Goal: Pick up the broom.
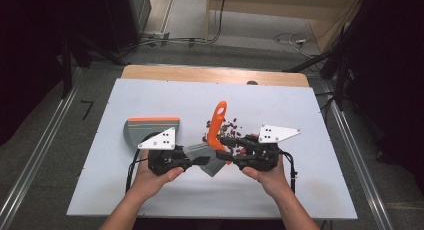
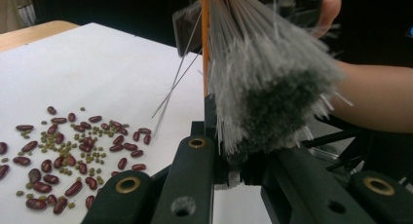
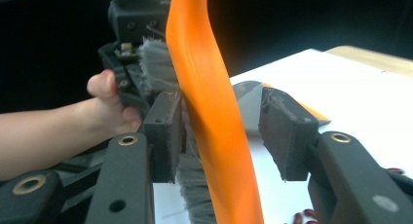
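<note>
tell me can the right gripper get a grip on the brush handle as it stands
Probably yes: the orange handle already stands between the right gripper jaws, one pad against it, the other just clear. The left gripper clamps the bristles, holding the brush steady.

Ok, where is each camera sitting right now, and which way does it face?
High view: fixed above the person's side, facing forward and down on the white table; both forearms enter from the bottom.
Left gripper view: rides the left gripper, looking along its jaws at the brush and scattered beans; the right hand shows behind.
Right gripper view: rides the right gripper, facing the orange handle between its jaws; the left hand shows beyond.
Shared: both gripper views show the brush.
</note>
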`<state>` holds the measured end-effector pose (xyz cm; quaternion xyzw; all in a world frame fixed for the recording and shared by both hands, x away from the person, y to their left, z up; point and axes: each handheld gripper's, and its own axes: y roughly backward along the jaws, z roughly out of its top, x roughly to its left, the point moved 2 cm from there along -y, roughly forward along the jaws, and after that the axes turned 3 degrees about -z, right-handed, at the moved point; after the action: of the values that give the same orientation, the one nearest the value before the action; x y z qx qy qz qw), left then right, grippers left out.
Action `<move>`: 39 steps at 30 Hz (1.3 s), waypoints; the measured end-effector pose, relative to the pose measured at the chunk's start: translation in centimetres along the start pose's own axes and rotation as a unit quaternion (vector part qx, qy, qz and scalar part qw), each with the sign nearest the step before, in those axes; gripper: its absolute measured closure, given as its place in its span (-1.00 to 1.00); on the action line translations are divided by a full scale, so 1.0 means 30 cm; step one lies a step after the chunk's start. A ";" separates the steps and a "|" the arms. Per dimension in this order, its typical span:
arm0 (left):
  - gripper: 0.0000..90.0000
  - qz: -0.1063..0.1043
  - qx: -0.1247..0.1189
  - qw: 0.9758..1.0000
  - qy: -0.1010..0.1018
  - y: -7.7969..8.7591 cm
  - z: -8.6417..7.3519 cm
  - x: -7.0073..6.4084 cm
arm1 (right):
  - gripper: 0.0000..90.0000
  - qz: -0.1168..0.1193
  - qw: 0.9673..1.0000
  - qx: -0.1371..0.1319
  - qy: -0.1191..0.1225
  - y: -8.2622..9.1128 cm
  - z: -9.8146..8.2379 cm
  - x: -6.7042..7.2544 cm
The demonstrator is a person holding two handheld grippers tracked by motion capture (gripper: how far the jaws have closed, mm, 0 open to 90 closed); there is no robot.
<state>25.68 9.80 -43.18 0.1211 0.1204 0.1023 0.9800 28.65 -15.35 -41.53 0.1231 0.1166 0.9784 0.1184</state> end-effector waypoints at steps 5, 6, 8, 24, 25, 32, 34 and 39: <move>0.90 -0.016 -0.012 1.000 0.003 0.010 0.003 0.002 | 0.18 0.029 1.000 0.004 -0.010 -0.006 -0.015 -0.009; 0.90 -0.016 -0.012 1.000 0.003 0.010 0.003 0.002 | 0.20 0.033 0.999 0.002 -0.012 -0.007 -0.016 -0.010; 0.90 -0.020 -0.012 1.000 0.003 0.011 0.003 0.001 | 0.23 0.043 0.999 0.001 -0.016 -0.010 -0.019 -0.011; 0.90 -0.041 -0.016 0.999 0.020 0.013 -0.007 0.014 | 0.50 0.055 0.998 0.017 -0.010 -0.019 -0.022 0.000; 0.89 -0.044 -0.020 0.999 0.024 0.014 -0.007 0.016 | 0.51 0.052 0.998 0.017 -0.009 -0.019 -0.019 0.003; 0.62 -0.015 -0.026 0.999 0.043 0.031 -0.011 0.029 | 0.51 0.013 0.999 0.030 0.005 -0.024 -0.001 0.024; 0.47 0.001 -0.031 0.998 0.047 0.043 -0.013 0.032 | 0.51 0.001 0.999 0.035 0.005 -0.022 0.004 0.023; 0.07 0.032 -0.034 0.997 0.056 0.068 -0.025 0.044 | 0.51 -0.029 0.999 0.036 -0.005 -0.009 0.013 0.010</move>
<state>26.38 12.20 -43.62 0.0851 0.1680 0.1440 0.9715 28.54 -14.93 -41.16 0.1282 0.1545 0.9691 0.1431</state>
